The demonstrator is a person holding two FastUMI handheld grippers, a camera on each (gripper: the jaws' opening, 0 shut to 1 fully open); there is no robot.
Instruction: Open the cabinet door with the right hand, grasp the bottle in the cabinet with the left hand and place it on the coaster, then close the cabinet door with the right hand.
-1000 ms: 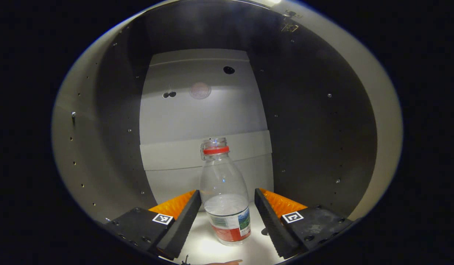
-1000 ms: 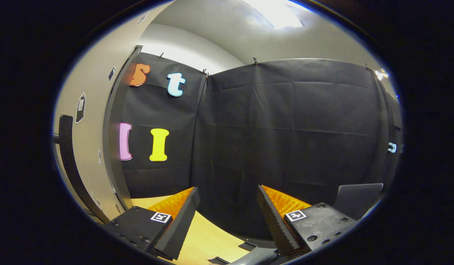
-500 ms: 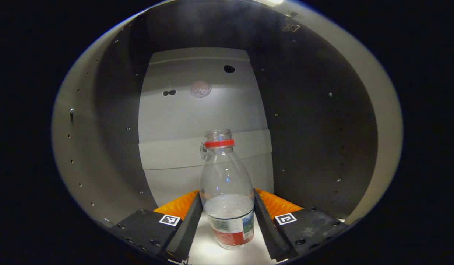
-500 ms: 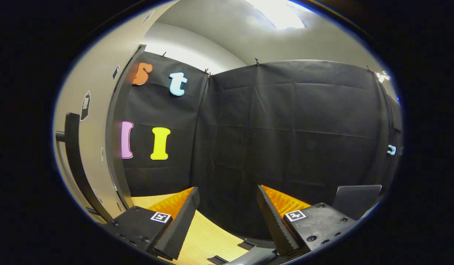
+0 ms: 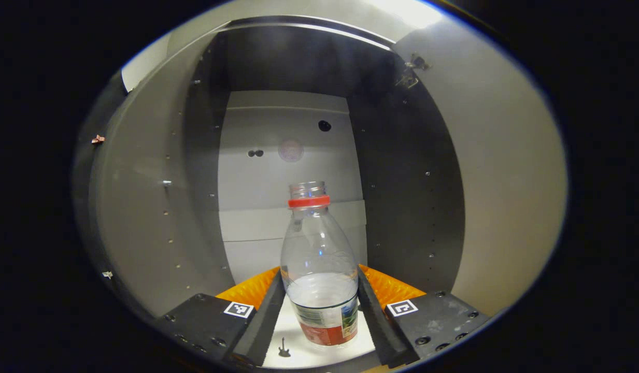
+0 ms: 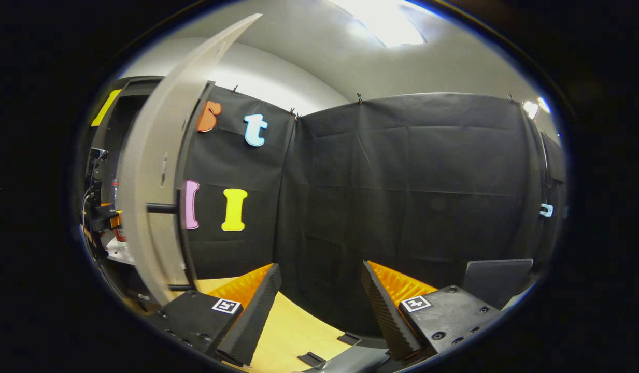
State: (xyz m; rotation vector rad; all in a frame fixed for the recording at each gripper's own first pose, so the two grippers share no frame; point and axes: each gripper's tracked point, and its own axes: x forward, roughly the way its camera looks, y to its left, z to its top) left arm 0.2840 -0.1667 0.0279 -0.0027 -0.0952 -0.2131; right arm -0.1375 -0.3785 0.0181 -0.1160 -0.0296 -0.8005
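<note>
A clear plastic bottle with a red neck ring, no cap and a little water stands upright between the fingers of my left gripper, which is shut on its lower body. It is over the white floor of the cabinet, near the front opening. In the right gripper view, my right gripper is open and holds nothing, above the wooden table. The open cabinet door stands edge-on at the left with its dark handle. Past it show the left gripper and the bottle.
The cabinet's dark side walls with rows of small holes close in on both sides of the bottle. A grey flat panel leans at the table's right. Small dark flat pieces lie on the table near the right gripper.
My left gripper shut on the bottle, then drew back toward the cabinet's front with it. The right gripper view shifted, so the door's edge and the cabinet opening now show at the left.
</note>
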